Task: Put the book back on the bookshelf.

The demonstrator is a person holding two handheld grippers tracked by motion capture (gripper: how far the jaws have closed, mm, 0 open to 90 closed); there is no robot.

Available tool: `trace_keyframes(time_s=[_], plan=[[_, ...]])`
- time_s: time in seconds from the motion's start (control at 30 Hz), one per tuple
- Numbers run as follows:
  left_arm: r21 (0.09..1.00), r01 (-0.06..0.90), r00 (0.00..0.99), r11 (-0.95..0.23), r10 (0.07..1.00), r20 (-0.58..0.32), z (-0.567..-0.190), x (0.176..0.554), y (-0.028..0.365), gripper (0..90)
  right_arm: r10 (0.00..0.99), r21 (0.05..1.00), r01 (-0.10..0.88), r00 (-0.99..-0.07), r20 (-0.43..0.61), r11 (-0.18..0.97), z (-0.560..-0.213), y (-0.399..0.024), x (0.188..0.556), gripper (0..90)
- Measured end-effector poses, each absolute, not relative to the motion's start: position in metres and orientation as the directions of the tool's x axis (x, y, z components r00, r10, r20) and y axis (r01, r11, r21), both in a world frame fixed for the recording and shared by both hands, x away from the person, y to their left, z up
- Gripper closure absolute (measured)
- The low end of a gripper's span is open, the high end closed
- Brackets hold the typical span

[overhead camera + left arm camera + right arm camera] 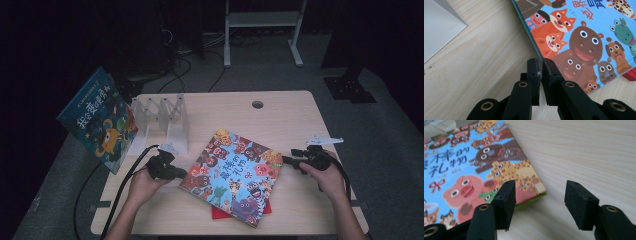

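on the wooden table [295,112] the animal picture book [232,175] lies flat; left gripper [540,65] pinches its edge to lift it, while right gripper [539,195] waits wide, gripping nothing.

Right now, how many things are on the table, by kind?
Picture books: 2, the animal book lying flat and the blue book leaning on the rack
Red book underneath: 1
White rack: 1
Total: 4
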State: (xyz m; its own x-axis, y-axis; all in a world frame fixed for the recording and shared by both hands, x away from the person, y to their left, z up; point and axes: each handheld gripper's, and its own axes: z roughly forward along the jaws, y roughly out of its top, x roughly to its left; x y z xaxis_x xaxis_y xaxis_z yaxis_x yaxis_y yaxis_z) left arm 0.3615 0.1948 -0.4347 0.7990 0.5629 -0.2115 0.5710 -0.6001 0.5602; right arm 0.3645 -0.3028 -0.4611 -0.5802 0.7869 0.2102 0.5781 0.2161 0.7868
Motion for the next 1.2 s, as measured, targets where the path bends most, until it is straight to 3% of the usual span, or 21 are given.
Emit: trace_keyframes(time_s=[0.3, 1.0, 1.2], plan=[[0.557, 0.573, 0.798, -0.601, 0.564, -0.212, -0.435, 0.361, 0.195, 83.1, 0.748, 0.768, 0.604, -0.607, 0.268, 0.215, -0.471, -0.284, 0.374, 36.1], [0.552, 0.598, 0.787, -0.581, 0.555, -0.269, -0.435, 0.345, 0.219, 82.3, 0.718, 0.769, 0.58, -0.653, 0.24, 0.27, -0.469, -0.254, 0.371, 34.5], [0.551, 0.613, 0.771, -0.566, 0.581, -0.26, -0.436, 0.347, 0.222, 67.2, 0.719, 0.784, 0.55, -0.665, 0.204, 0.286, -0.468, -0.251, 0.367, 35.9]])
